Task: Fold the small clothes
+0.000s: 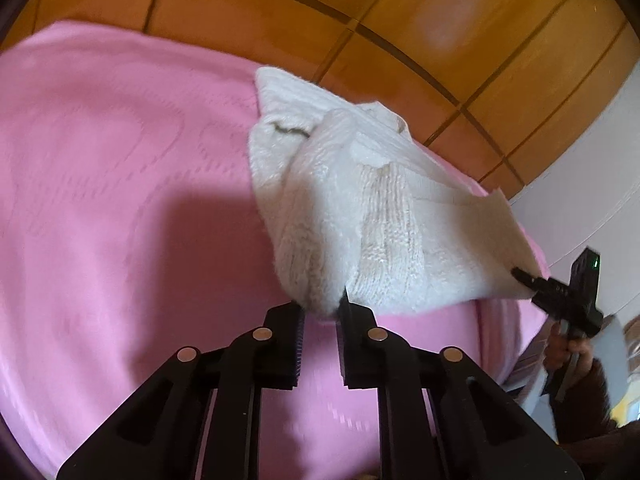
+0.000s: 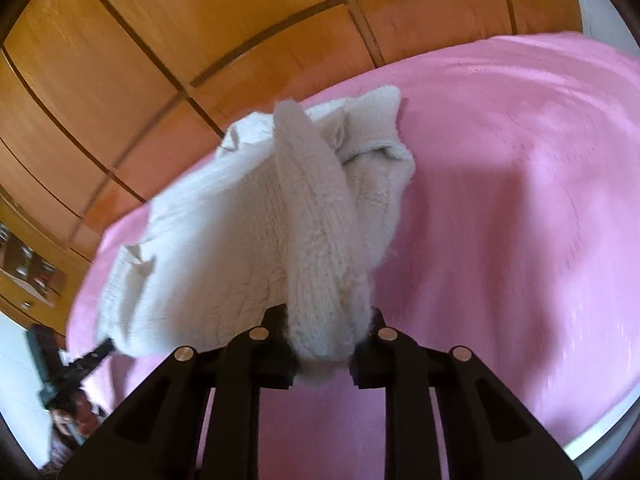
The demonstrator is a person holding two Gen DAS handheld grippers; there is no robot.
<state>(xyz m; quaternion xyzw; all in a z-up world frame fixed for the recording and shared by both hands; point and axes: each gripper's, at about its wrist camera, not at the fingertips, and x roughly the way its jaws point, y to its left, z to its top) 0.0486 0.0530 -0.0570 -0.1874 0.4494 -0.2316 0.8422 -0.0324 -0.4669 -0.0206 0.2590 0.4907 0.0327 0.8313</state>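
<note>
A small cream knitted garment point(image 1: 352, 200) hangs lifted above a pink bedspread point(image 1: 120, 184), stretched between both grippers. My left gripper point(image 1: 320, 312) is shut on one bunched corner of it. My right gripper point(image 2: 326, 332) is shut on a thick fold of the same garment point(image 2: 280, 220). The right gripper also shows at the right of the left wrist view point(image 1: 524, 276), pinching the garment's far corner. The left gripper shows small at the lower left of the right wrist view point(image 2: 105, 346), at the garment's other edge.
The pink bedspread point(image 2: 500, 200) covers a bed. Behind it stands a wooden panelled wardrobe point(image 1: 360, 8), also in the right wrist view point(image 2: 160, 40). A white wall point(image 1: 600, 160) is at the right. A person's hand point(image 1: 568, 356) holds the right gripper.
</note>
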